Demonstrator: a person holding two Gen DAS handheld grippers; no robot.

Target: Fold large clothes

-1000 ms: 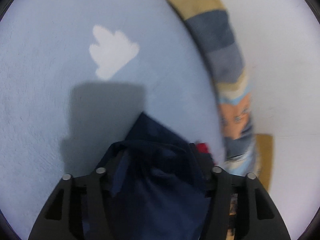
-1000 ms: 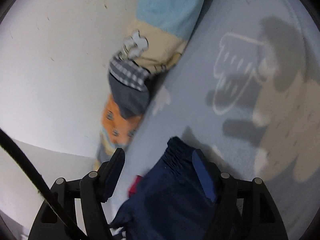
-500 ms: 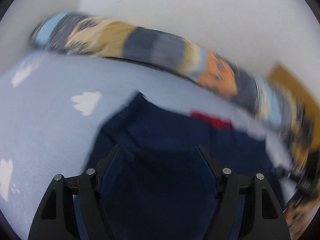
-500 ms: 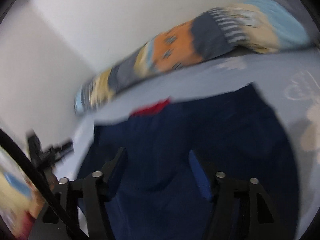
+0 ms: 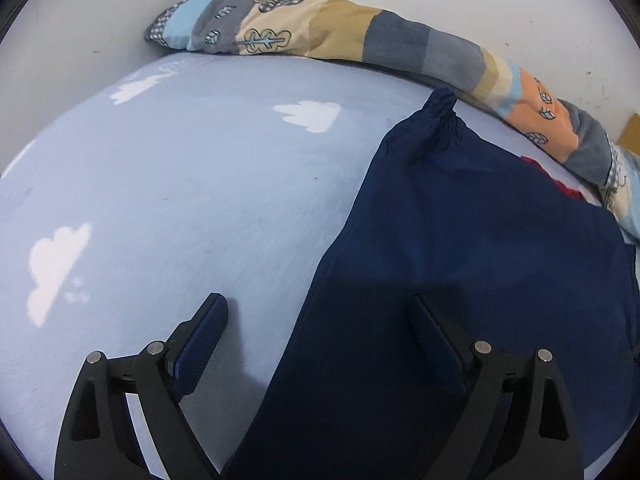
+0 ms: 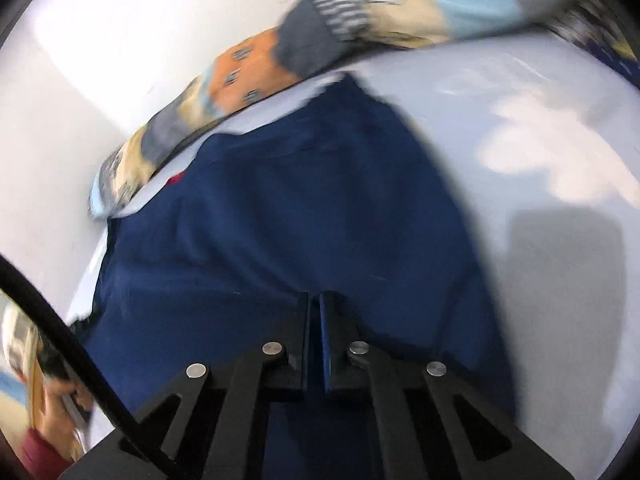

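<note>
A large navy blue garment (image 5: 472, 264) lies spread flat on a light blue bed sheet (image 5: 192, 184), with one bunched corner pointing toward the back. It also fills the middle of the right wrist view (image 6: 288, 216). My left gripper (image 5: 320, 316) is open and empty, straddling the garment's left edge from above. My right gripper (image 6: 314, 300) has its jaws together above the garment's near part; I cannot tell if cloth is pinched between them. A bit of red fabric (image 5: 560, 184) shows at the garment's far edge.
A long patchwork bolster (image 5: 400, 44) lies along the white wall behind the bed; it also shows in the right wrist view (image 6: 280, 56). White cloud prints (image 5: 56, 268) dot the sheet. A person's hand (image 6: 56, 404) and a black cable (image 6: 80, 360) are at lower left.
Both grippers let go of the garment, which dropped and spread flat on the bed. The left gripper moved left and stayed open. The right gripper's jaws closed.
</note>
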